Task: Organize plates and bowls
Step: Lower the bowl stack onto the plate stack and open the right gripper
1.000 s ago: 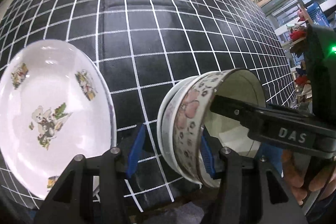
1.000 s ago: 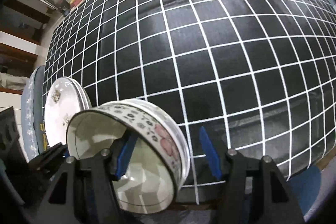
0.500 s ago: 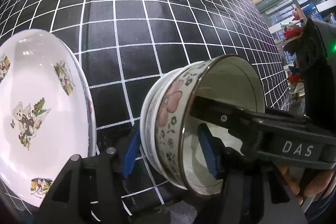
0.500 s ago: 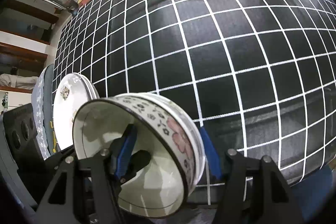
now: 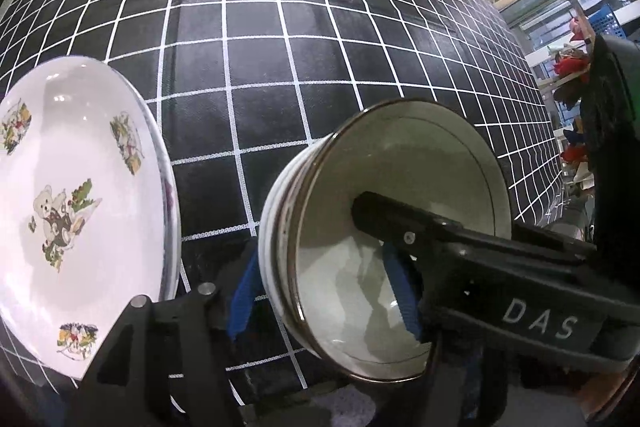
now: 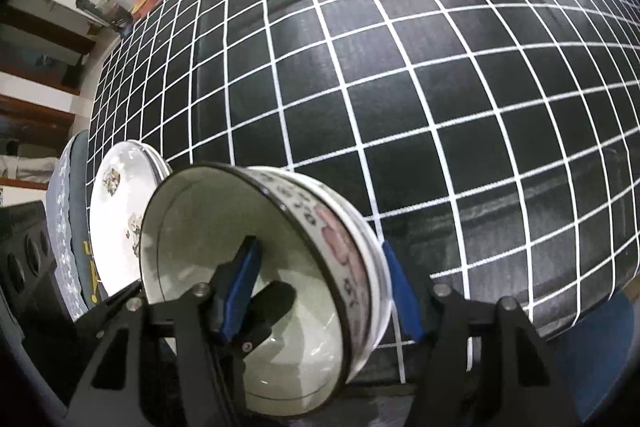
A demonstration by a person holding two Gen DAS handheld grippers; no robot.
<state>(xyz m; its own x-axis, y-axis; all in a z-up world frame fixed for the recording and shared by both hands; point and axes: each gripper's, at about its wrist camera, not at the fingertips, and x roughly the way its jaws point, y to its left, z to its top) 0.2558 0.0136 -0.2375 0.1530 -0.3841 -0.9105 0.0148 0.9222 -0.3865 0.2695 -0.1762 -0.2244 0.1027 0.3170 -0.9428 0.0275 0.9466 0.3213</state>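
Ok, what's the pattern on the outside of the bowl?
Pink flowers with dark scrollwork on white on the bowl; clearest in the right wrist view.

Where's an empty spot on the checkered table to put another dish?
The whole far stretch of the cloth beyond the bowls is bare, and so is the patch to their right. It is crowded at the near edge, where the bowls, the plates and both grippers sit close together.
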